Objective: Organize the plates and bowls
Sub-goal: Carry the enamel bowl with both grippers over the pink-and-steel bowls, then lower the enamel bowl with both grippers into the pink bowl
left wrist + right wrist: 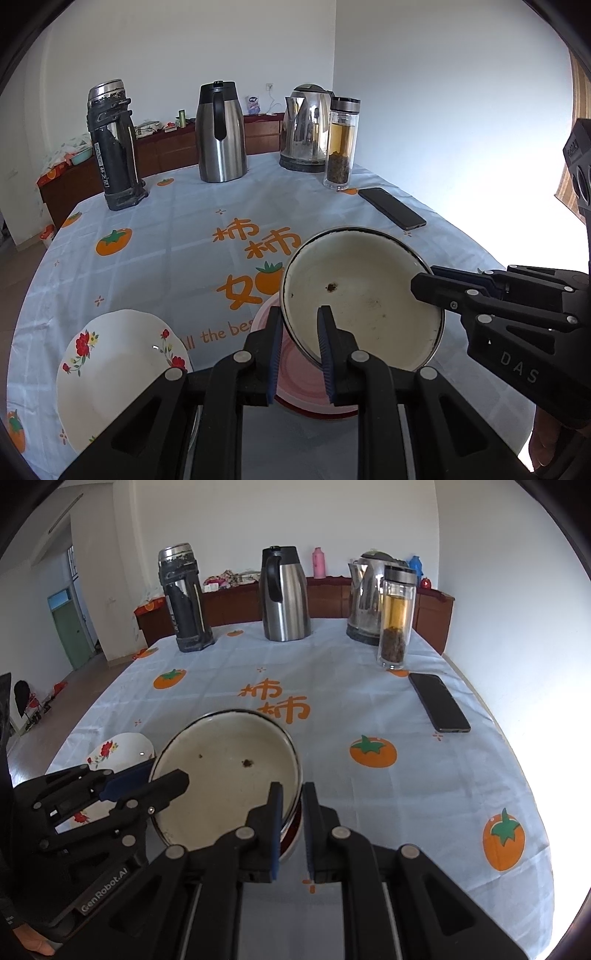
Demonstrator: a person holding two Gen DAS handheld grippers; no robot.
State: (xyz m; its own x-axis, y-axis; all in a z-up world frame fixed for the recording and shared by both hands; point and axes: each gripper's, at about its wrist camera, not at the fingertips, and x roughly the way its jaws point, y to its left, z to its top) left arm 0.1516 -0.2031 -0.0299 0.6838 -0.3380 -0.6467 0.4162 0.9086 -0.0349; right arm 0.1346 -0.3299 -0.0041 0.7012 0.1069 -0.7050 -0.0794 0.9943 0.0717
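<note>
Currently: left gripper [301, 347] and right gripper [293, 823] both clamped on enamel bowl [362, 295] rim, bowl tilted over pink bowl [295, 384]. Next, likely: level, lower, nest, release.

Hidden and cut-off items, table scene

Pink bowl [295, 373]: mostly covered by enamel bowl [362, 295] and left gripper [300, 328]. Floral plate [118, 373]: near edge behind gripper frame; in right view largely hidden by that gripper. Kettle [364, 598]: partly behind glass bottle [397, 616]. Sideboard clutter [155, 127]: too small to identify.
</note>
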